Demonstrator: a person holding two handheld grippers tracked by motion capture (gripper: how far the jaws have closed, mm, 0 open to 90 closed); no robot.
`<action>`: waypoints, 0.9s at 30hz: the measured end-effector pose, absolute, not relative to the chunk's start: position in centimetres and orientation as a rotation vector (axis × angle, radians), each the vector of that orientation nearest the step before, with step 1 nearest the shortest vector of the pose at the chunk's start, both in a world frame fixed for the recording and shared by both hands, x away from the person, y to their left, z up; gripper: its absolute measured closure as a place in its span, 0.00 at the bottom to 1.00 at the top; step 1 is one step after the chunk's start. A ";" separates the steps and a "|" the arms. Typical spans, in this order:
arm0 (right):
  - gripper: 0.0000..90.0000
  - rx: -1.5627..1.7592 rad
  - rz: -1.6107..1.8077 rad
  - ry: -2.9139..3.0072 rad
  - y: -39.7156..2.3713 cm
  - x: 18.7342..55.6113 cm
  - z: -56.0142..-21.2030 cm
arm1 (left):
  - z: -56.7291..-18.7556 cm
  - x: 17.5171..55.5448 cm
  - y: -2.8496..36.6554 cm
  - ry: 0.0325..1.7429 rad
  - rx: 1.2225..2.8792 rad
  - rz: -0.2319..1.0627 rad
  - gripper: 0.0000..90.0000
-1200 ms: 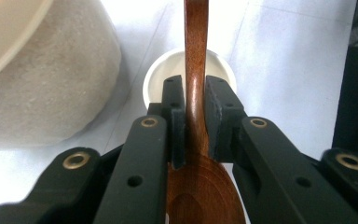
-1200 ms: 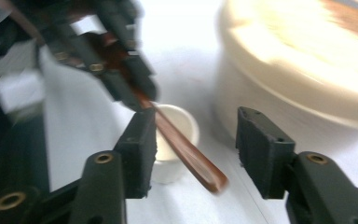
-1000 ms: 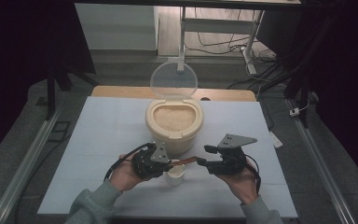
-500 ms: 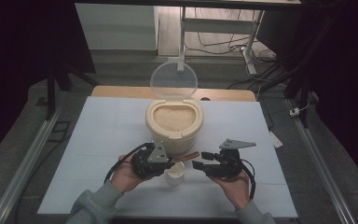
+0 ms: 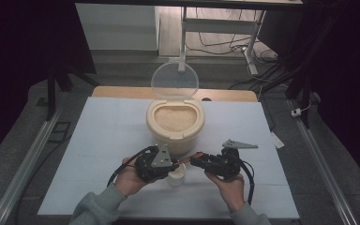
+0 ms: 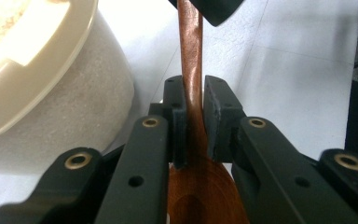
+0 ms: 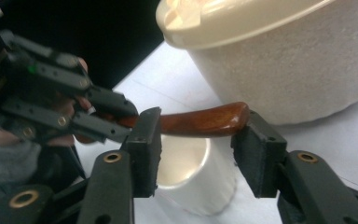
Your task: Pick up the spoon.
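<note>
A brown wooden spoon (image 6: 191, 70) is held at its neck by my left gripper (image 6: 195, 112), shut on it, just above a small white cup (image 5: 176, 172). The spoon's handle (image 7: 200, 122) runs across to my right gripper (image 7: 196, 140). Its jaws have just been closing, with the handle's end between the pads; a gap remains at the left pad. In the high view the left gripper (image 5: 178, 165) and right gripper (image 5: 196, 161) face each other in front of the open cream container of rice (image 5: 174, 124).
The container's clear round lid (image 5: 174, 80) stands upright behind it. The white tabletop (image 5: 98, 140) extends to both sides, with metal rails along the left and right edges. The container wall (image 7: 284, 70) is close behind the spoon handle.
My right gripper has sunk a little toward the table and now sits level with the left one. The left hand has stayed where it was with the spoon.
</note>
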State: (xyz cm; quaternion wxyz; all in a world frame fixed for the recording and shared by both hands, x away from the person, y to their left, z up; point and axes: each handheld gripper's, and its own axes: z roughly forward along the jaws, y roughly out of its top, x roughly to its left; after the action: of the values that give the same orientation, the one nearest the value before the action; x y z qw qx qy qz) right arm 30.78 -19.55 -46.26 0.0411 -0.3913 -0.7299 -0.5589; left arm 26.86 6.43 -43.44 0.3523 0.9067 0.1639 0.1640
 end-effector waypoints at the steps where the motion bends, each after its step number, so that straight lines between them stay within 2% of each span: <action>1: 0.61 -1.198 -1.718 -2.219 -19.6 30.8 -46.3 | -43.4 26.8 6.4 0.424 2.346 0.432 0.87; 10: 0.72 -1.194 -1.806 -2.097 -19.5 30.9 -46.1 | -43.5 26.6 6.2 0.423 2.366 0.484 0.88; 17: 0.77 -1.200 -1.849 -2.010 -19.5 31.0 -46.2 | -43.4 26.5 6.2 0.426 2.365 0.521 0.88; 27: 0.90 -1.119 -1.918 -1.899 -19.5 31.0 -46.0 | -43.2 26.3 6.4 0.417 2.357 0.522 0.88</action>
State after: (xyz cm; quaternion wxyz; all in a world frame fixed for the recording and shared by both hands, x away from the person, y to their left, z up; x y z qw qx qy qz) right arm 30.98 -19.52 -46.04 0.1095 -0.3807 -0.6461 -0.6524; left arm 26.32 6.41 -43.15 0.3388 0.9052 0.1600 0.2006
